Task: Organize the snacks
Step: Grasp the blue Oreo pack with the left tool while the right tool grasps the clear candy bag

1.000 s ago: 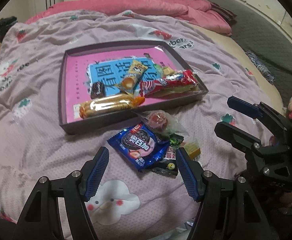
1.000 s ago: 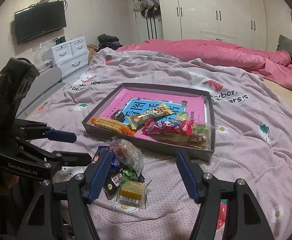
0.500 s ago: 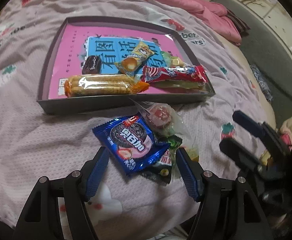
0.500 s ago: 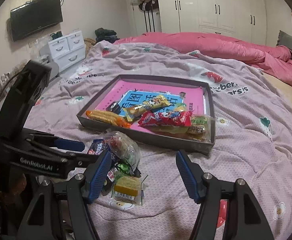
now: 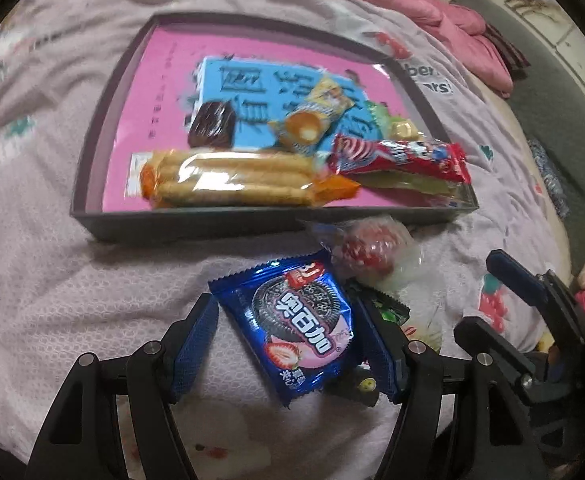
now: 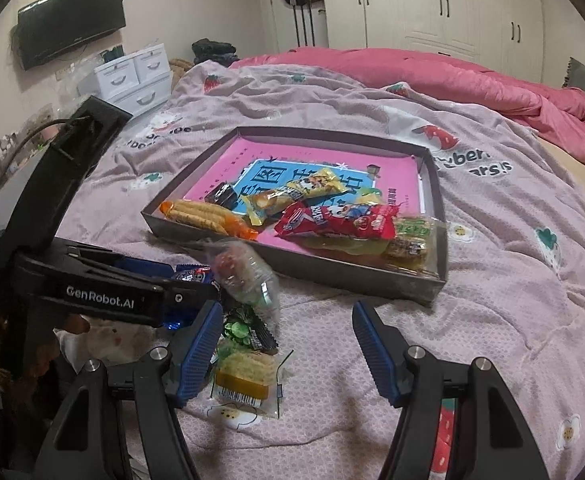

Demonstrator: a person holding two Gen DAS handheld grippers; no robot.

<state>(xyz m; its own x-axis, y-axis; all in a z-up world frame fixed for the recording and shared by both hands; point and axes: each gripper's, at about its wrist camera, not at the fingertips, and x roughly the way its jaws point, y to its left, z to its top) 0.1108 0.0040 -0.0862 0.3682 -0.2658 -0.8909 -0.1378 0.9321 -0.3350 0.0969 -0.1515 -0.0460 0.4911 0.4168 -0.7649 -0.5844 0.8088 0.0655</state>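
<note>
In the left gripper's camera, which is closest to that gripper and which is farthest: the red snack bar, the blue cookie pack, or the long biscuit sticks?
1. Blue cookie pack: between the left gripper's open jaws.
2. Biscuit sticks: at the tray's near edge.
3. Red snack bar: in the tray, farther right.

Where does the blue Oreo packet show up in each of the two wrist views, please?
Left wrist: the blue Oreo packet lies at lower centre, between the open fingers of the left gripper.
Right wrist: only a blue sliver shows at left, mostly hidden behind the left gripper.
Shared landmark: the dark tray, just beyond the packet.
</note>
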